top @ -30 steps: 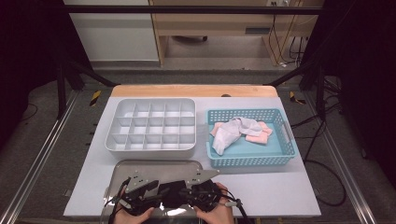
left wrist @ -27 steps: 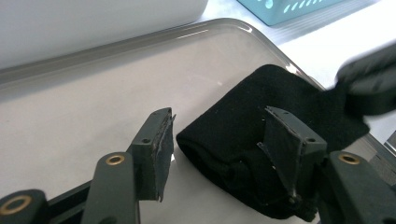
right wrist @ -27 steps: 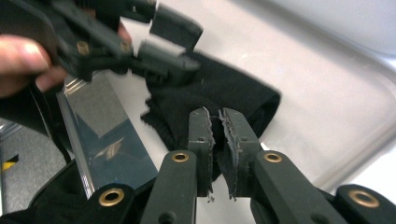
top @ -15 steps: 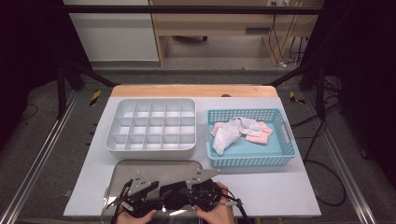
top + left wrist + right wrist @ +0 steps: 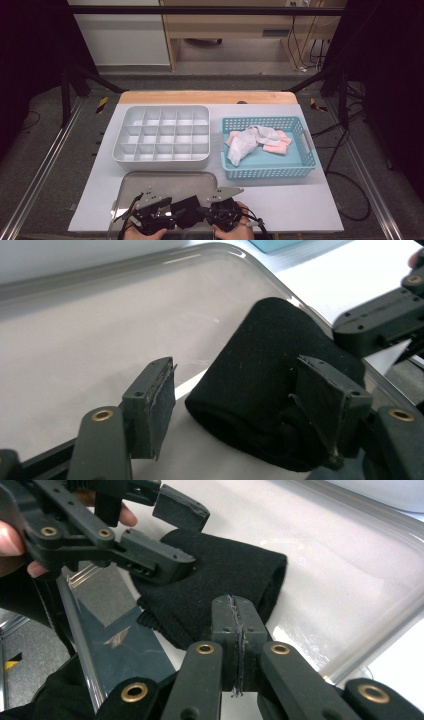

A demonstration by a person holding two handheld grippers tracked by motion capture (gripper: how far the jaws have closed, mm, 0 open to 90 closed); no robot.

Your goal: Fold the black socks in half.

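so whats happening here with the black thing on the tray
A person holds a gripper in each hand over a metal tray at the near edge of the table. A folded black cloth lies on the tray. The right gripper has its jaws pressed together at the cloth's edge, though whether any fabric is pinched is hard to tell. The left gripper is open, with one jaw against the cloth. Behind stand an empty white divided box and a blue basket of light clothes.
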